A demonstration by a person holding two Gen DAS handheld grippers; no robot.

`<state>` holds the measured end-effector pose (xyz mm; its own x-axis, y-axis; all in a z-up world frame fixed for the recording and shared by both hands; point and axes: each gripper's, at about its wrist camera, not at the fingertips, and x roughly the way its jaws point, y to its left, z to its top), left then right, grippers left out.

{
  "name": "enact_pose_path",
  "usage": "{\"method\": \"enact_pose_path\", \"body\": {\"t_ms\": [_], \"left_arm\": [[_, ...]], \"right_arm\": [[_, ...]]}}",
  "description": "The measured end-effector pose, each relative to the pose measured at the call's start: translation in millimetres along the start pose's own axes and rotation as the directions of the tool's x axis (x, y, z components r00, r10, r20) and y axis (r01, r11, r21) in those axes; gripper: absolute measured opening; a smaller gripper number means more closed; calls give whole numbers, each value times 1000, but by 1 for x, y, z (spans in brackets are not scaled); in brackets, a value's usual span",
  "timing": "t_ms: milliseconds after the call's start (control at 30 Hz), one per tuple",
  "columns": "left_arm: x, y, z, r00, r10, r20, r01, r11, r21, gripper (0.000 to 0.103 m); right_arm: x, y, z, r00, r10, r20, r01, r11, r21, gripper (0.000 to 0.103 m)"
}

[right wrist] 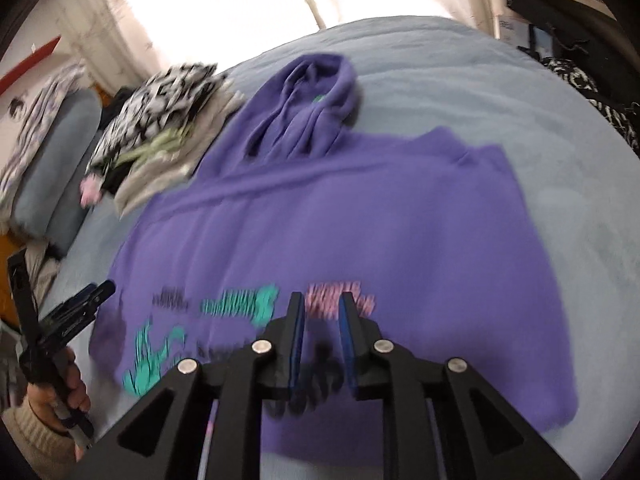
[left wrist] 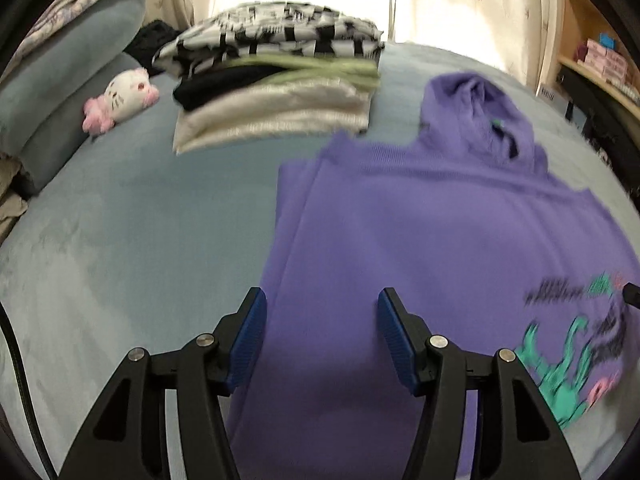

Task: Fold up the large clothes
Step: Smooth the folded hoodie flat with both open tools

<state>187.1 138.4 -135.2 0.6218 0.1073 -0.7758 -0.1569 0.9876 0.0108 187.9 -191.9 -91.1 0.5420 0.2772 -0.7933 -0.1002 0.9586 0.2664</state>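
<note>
A purple hoodie (left wrist: 420, 220) (right wrist: 340, 220) lies flat on the blue-grey bed (left wrist: 120, 240) (right wrist: 540, 128), its sleeves folded in and its hood (left wrist: 480, 120) (right wrist: 316, 92) at the far end. A green, pink and black print (left wrist: 568, 360) (right wrist: 240, 304) faces up near the hem. My left gripper (left wrist: 321, 296) hovers open over the hoodie's left edge, with nothing between its blue pads. Above the print, my right gripper (right wrist: 321, 298) is open by a narrow gap and holds nothing. A hand holds the left gripper (right wrist: 80, 304) at the left of the right wrist view.
A stack of folded clothes (left wrist: 276, 80) (right wrist: 160, 120), checkered on top, sits beyond the hoodie to the left. A white and pink plush toy (left wrist: 120, 96) leans on grey pillows (left wrist: 72, 80) (right wrist: 56, 168). Shelves (left wrist: 600, 60) stand at the right, curtains behind.
</note>
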Motion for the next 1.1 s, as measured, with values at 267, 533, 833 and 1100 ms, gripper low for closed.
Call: {"method": "enact_pose_path", "body": {"t_ms": [267, 533, 833, 1100], "left_arm": [[9, 40, -13, 1000, -2, -30, -2, 989, -148, 69], [12, 60, -15, 999, -22, -45, 13, 979, -202, 71], [5, 54, -6, 997, -24, -78, 9, 982, -190, 71], [-25, 40, -3, 994, -94, -61, 83, 982, -171, 71]], "right_arm": [[2, -27, -20, 997, -83, -3, 83, 996, -8, 17], [-18, -95, -19, 988, -150, 31, 144, 977, 160, 17], [-29, -90, -22, 984, -175, 30, 168, 974, 152, 17], [-56, -84, -23, 990, -122, 69, 108, 979, 175, 19]]}}
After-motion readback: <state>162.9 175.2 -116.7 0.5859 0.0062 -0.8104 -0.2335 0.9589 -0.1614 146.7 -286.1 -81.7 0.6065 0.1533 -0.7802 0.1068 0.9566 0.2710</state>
